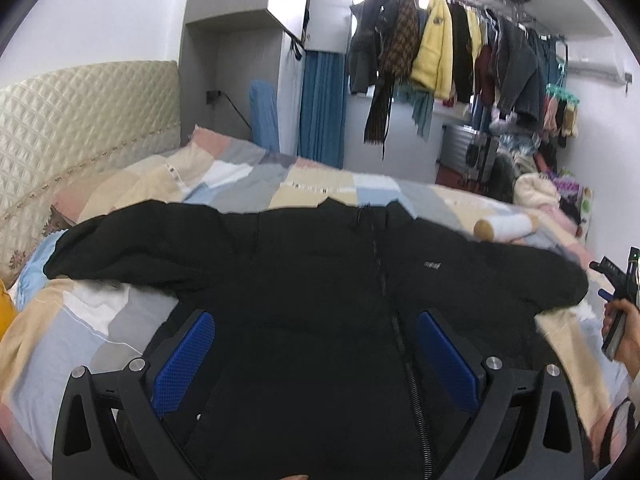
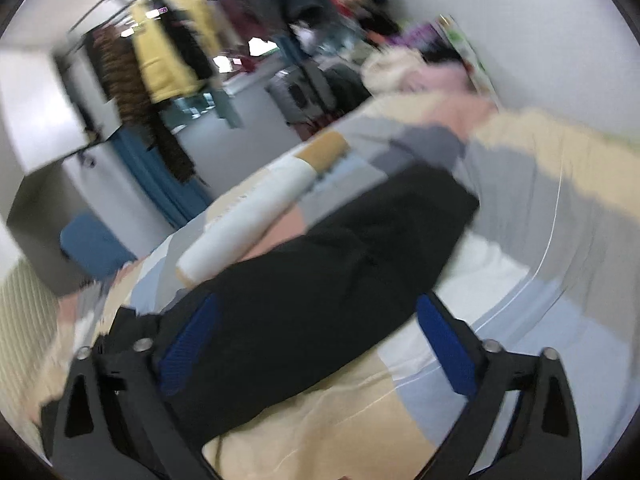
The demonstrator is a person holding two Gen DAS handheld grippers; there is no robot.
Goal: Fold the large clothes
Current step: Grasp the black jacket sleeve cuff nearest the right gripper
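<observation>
Left wrist: black jacket [image 1: 320, 280] flat across patchwork bedspread [image 1: 100, 320].

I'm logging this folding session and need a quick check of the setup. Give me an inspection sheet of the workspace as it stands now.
Surface: bed with patchwork quilt, rumpled.
Job's things: black jacket spread flat, front up, sleeves out to both sides; not yet folded.
Clutter: white roll with brown ends beside the jacket's sleeve; cream fabric pile at the far corner.
Grippers: left tool open over the jacket's lower front; right tool open over a sleeve; neither grips cloth.
Cables: black cord from a wall socket by the headboard.
Surroundings: crowded clothes rail, blue curtain, suitcase.
</observation>
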